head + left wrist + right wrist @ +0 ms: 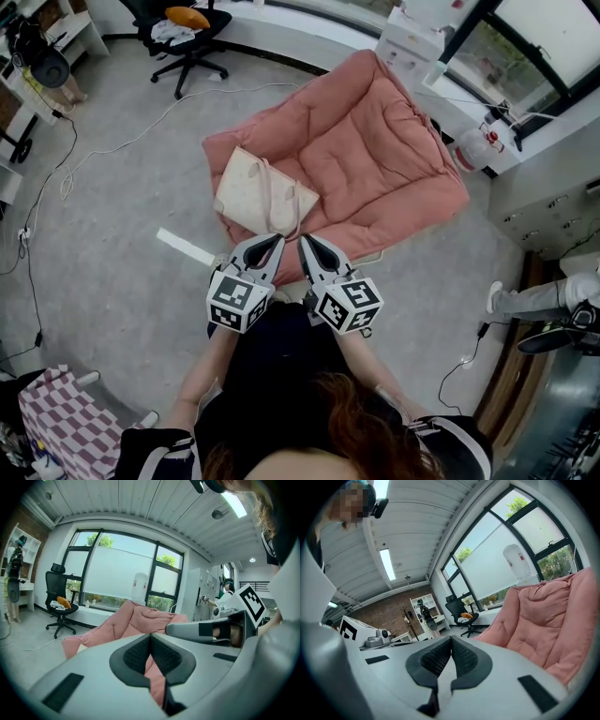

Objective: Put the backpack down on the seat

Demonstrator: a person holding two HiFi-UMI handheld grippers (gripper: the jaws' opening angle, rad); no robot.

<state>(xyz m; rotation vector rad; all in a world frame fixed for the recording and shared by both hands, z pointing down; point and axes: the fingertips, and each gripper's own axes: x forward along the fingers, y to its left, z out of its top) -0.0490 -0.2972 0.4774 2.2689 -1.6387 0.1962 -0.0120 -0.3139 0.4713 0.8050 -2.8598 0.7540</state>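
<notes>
Left tool (278, 240) and right tool (303, 241), both closed empty; one cream backpack (255, 193) on one pink seat (375, 159).

There is one pink cushioned seat (375, 141) and one cream backpack (262, 195). There are two grippers, the left gripper (277, 240) and the right gripper (303, 240), each with one marker cube. There is one black office chair (187, 37), one white tape strip (185, 247), one checkered bag (70, 427) and what may be one water jug (480, 147).
</notes>
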